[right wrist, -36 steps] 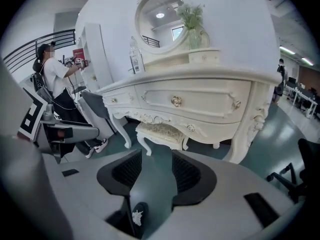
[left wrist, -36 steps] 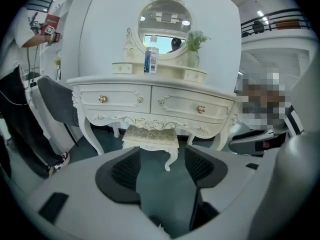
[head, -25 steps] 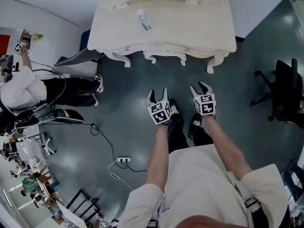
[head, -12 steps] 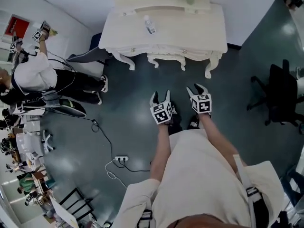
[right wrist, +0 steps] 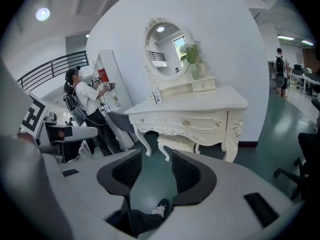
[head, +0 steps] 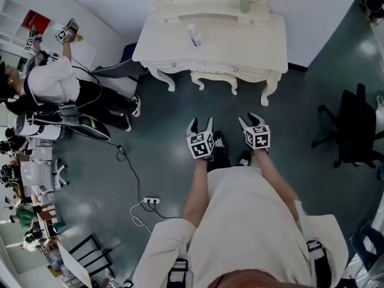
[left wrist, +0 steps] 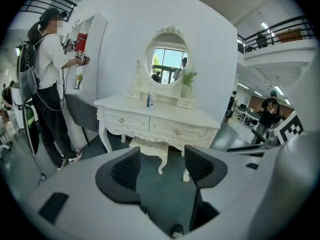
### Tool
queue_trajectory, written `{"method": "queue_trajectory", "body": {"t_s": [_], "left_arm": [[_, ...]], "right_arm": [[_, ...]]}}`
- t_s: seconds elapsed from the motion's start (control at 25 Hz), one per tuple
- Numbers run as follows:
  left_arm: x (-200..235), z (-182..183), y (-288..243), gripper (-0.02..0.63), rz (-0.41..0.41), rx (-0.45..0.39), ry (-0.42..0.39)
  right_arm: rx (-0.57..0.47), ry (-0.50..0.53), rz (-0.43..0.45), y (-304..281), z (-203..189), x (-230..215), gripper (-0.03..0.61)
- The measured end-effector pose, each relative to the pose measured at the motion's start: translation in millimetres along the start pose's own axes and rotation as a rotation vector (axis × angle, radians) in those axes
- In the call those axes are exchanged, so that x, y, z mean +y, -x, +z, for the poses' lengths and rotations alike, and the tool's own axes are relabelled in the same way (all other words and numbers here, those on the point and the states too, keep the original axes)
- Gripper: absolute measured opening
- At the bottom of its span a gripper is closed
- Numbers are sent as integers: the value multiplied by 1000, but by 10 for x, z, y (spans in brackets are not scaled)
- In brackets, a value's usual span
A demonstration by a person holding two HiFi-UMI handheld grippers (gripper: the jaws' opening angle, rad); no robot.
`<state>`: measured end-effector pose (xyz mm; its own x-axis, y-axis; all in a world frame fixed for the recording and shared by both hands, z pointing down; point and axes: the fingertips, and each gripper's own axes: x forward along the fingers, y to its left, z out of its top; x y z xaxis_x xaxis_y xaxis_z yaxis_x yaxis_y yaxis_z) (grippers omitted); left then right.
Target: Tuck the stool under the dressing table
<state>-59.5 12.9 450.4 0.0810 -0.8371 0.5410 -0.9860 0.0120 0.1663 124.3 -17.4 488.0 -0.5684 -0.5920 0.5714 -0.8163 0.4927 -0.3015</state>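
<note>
Both grippers hang near the middle of the head view, well apart from the furniture at the top of the frame. That distance reads to me as a job judged finished. The stool (left wrist: 149, 145) sits beneath the dressing table (head: 210, 41), in the gap between the table's curved front legs. Only its own two front legs and the front edge of its seat show under the scalloped apron. The left gripper (head: 200, 125) has its jaws spread, with nothing but dark floor (head: 162, 137) seen between them. The right gripper (head: 251, 122) is the same, jaws wide apart and empty (a shoe (right wrist: 160, 210) shows low between them in its own view, far below and not held). Both point downward and toward the table, probably so that each gripper's camera takes in the result. The stool is cream-white like the table, with carved, curving legs and a seat that looks padded and lightly patterned. It stands upright and seems roughly centred under the table's front, though I cannot tell how deep it goes.
</note>
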Motion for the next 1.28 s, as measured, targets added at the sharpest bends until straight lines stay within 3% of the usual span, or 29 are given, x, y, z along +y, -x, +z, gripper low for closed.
{"method": "queue_trajectory", "body": {"t_s": [0.24, 0.48, 0.96, 1.28], "left_arm": [[-26, -10, -63, 282, -4, -10, 13], [-19, 16, -60, 229, 7, -30, 29], [-114, 36, -68, 58, 9, -31, -14], [-170, 59, -53, 15, 6, -53, -16]], "right_arm": [[-2, 63, 41, -29, 107, 92, 213], [23, 62, 85, -57, 78, 170, 208], [-22, 49, 82, 6, 169, 92, 98], [-45, 30, 83, 88, 180, 41, 62]]}}
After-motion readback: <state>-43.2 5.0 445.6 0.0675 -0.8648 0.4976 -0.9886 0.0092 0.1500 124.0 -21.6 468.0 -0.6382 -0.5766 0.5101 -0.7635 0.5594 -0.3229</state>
